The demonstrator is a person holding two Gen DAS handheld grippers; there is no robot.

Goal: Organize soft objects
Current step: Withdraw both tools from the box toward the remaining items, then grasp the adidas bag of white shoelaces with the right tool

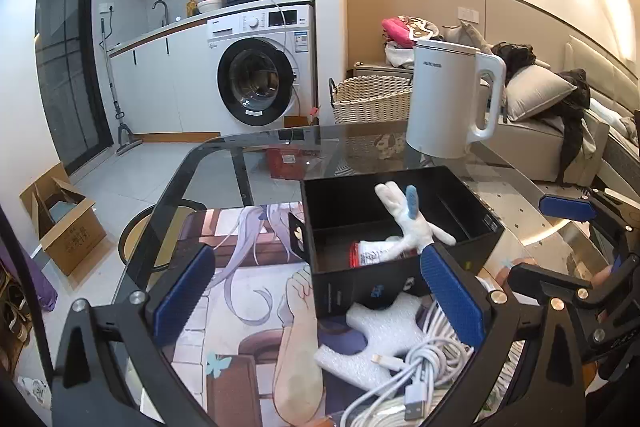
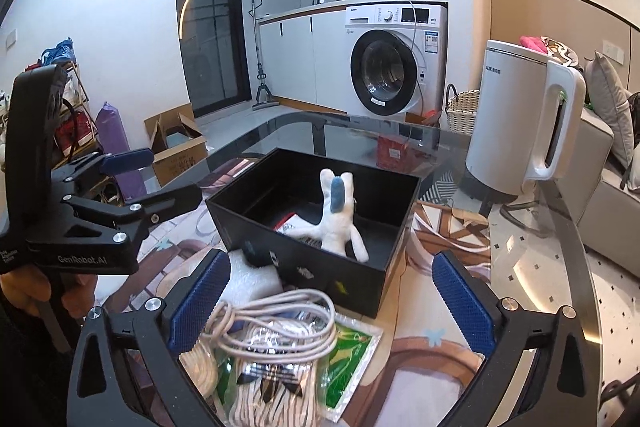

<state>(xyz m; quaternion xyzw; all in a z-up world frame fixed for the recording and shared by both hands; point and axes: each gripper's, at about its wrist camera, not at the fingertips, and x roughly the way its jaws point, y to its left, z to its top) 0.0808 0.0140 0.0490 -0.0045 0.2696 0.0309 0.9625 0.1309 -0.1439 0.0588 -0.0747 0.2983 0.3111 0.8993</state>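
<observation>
A black open box (image 1: pixel 400 287) (image 2: pixel 320 267) stands on the glass table. A white plush rabbit with a blue ear (image 1: pixel 408 223) (image 2: pixel 338 215) leans inside it, beside a red and white packet (image 1: pixel 370 253) (image 2: pixel 288 223). In front of the box lie a white foam piece (image 1: pixel 384 335) (image 2: pixel 248 283), a coiled white cable (image 1: pixel 416 367) (image 2: pixel 276 327), a striped cloth in plastic (image 2: pixel 264 391) and a green packet (image 2: pixel 348 351). My left gripper (image 1: pixel 320 303) is open and empty, just before the box. My right gripper (image 2: pixel 328 307) is open and empty above the cable pile.
A white kettle (image 1: pixel 452 99) (image 2: pixel 524 119) stands on the table behind the box. A printed mat (image 1: pixel 240 307) (image 2: pixel 420 347) covers the table under the objects. The table's curved edge (image 1: pixel 176 179) runs at the left. A wicker basket (image 1: pixel 372 99) and a washing machine (image 1: pixel 256 75) stand beyond.
</observation>
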